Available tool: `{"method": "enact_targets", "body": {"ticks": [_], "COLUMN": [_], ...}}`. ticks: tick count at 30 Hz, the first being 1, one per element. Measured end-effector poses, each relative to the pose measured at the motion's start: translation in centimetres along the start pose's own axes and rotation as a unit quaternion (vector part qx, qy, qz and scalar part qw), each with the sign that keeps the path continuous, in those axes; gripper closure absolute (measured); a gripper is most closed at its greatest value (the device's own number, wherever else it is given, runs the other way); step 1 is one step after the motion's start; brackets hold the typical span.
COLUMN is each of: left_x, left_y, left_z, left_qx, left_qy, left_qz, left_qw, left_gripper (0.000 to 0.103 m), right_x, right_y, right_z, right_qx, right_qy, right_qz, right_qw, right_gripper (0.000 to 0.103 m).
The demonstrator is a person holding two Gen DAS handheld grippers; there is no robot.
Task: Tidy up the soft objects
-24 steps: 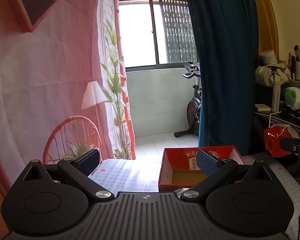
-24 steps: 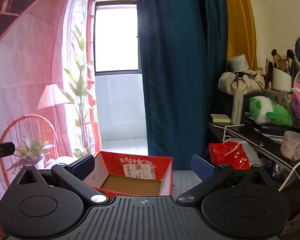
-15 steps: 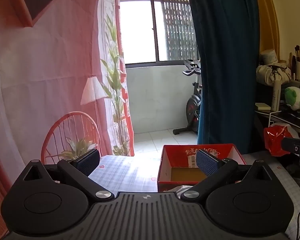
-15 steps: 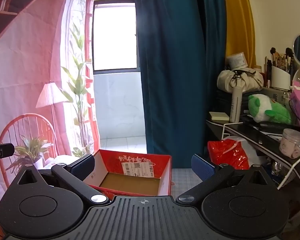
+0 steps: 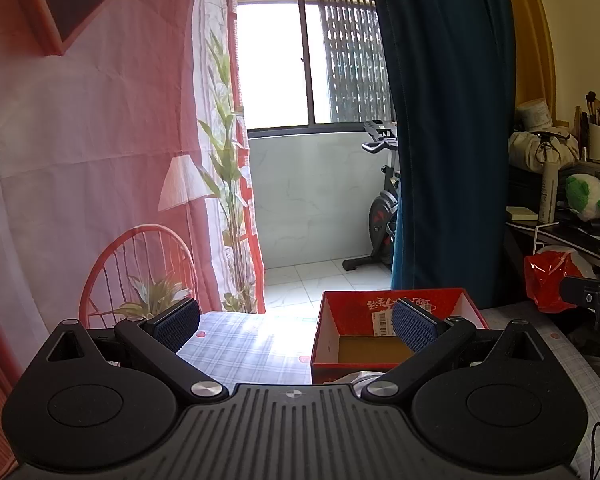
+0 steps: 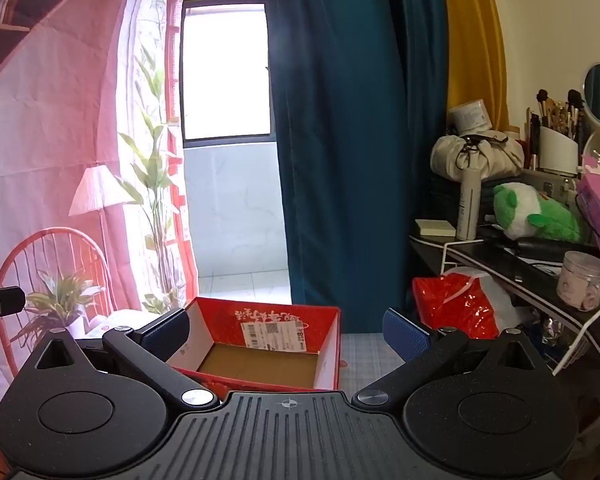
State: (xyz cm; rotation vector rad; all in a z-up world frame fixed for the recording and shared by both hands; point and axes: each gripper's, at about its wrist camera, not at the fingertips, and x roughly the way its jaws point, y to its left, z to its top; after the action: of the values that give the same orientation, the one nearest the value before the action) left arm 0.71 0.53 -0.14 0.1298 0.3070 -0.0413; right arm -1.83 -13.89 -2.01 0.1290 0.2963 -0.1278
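Observation:
An open red cardboard box (image 5: 356, 312) with a bare brown bottom stands on the checked tablecloth (image 5: 244, 344); it also shows in the right wrist view (image 6: 292, 320). My left gripper (image 5: 296, 326) is open and empty, held above the table just before the box. My right gripper (image 6: 286, 334) is open and empty, with the box between its fingers in view. A bit of white cloth (image 5: 360, 378) peeks out below the box's near wall. A green and white plush toy (image 6: 536, 216) lies on the dark shelf at right.
A red plastic bag (image 6: 456, 304) sits by the table's right side under the dark shelf (image 6: 512, 264), which holds a bottle, a jar and cables. A teal curtain (image 6: 340, 140) hangs behind the box. A pink printed backdrop (image 5: 80, 160) covers the left.
Both views have tilted slightly upward and the box sits a little lower in each. Both grippers stay open and empty.

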Motion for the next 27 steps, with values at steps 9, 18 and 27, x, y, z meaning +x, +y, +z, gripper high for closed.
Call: {"method": "enact_targets", "body": {"ticks": [9, 18, 27], "left_x": [-0.02, 0.08, 0.10], "left_y": [-0.09, -0.30, -0.53], "left_z": [0.00, -0.06, -0.14], "left_qx": [0.001, 0.001, 0.001], "left_qy": [0.000, 0.000, 0.000], "left_qz": [0.001, 0.001, -0.005], "left_qw": [1.0000, 1.0000, 1.0000], "left_gripper": [0.000, 0.000, 0.000], "right_x": [0.00, -0.03, -0.05], "right_y": [0.00, -0.01, -0.01], "right_z": [0.04, -0.04, 0.01], "right_qx": [0.000, 0.000, 0.000], "right_qy": [0.000, -0.001, 0.000], "right_qz": [0.000, 0.000, 0.000], "right_qw": [1.000, 1.000, 1.000], "right_gripper": [0.000, 0.000, 0.000]}}
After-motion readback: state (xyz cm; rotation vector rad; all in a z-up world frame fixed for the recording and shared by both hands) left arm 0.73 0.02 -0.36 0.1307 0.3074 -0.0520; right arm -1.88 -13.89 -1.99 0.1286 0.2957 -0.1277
